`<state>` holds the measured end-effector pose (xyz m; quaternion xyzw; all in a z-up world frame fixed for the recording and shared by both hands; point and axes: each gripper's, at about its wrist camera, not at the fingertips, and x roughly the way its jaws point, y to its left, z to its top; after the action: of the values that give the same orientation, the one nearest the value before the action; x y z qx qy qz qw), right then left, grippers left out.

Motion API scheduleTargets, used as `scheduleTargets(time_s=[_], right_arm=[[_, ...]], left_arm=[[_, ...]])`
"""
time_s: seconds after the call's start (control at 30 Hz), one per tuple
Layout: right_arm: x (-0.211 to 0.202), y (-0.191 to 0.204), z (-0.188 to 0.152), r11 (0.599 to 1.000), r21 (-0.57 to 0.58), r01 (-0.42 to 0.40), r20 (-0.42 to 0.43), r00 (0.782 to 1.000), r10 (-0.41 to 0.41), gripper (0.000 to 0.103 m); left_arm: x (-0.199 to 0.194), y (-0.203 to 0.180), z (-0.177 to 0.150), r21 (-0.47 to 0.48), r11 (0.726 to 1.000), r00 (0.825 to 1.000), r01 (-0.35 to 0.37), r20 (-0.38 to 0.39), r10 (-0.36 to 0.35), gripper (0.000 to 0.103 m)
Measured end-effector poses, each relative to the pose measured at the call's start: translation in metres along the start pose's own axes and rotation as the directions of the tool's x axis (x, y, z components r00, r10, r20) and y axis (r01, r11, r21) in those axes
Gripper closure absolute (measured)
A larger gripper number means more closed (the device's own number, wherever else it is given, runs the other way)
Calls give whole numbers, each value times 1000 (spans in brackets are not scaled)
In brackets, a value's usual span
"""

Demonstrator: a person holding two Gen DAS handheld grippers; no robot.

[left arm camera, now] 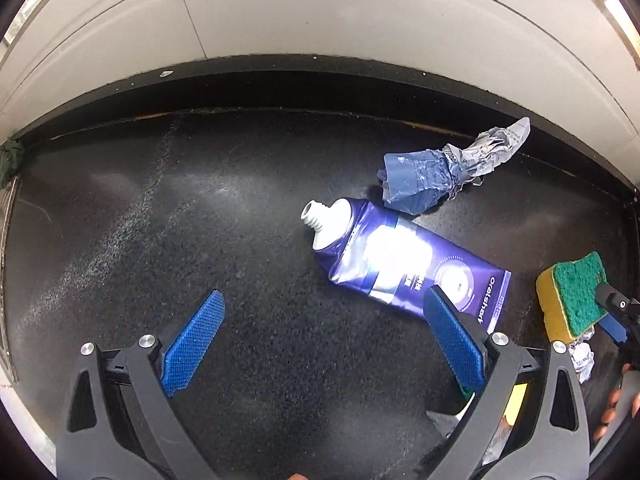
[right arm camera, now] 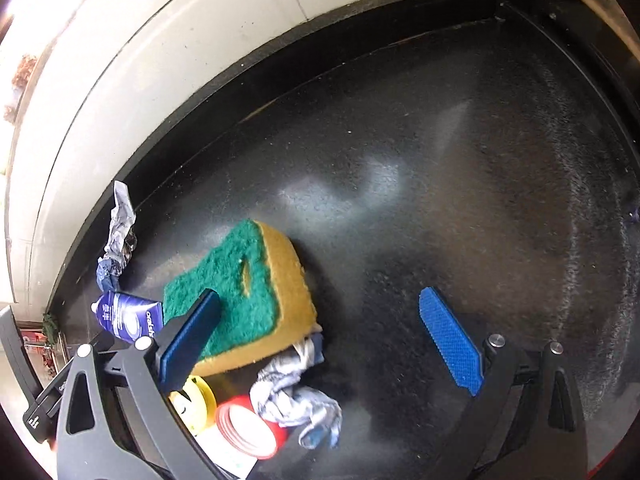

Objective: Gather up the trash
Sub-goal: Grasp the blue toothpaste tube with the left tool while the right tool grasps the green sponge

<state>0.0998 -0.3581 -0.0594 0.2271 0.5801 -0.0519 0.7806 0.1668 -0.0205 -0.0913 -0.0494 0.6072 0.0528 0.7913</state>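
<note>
A purple capless toothpaste tube lies on the black counter, with a crumpled blue and grey wrapper behind it near the wall. My left gripper is open and empty; its right finger overlaps the tube's lower end. A yellow and green sponge lies tilted over a crumpled grey-blue wrapper. My right gripper is open and empty; its left finger lies across the sponge's near corner. The tube and the far wrapper also show in the right wrist view.
A red-and-white round lid and a yellow item lie near the right gripper's base. A white tiled wall runs behind the counter's raised black rim. The sponge and a crumpled white scrap sit at the left view's right side.
</note>
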Motion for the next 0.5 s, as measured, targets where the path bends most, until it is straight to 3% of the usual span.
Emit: scheduleTargets(time_s=[0.07,0.17,0.3,0.5], right_arm=[[4,6,3,1000,-15,1,0,1000,-1,6],[8,17,7,999,-49,17,2,1000,-17,5],[11,31,8,993,-109,51,2,999,-51,5],[9,35,1,992,-124,40,48,998,-34,5]], left_arm=[[10,-4,3,3,1000,1000,3,-20,-3,7],[18,-2,6,-29,998,998,61,-25,-61,6],[19,-5,10,-21,999,999,49,-3,-49,6],[19,-15,6,-46,999,999,28,42,-26,5]])
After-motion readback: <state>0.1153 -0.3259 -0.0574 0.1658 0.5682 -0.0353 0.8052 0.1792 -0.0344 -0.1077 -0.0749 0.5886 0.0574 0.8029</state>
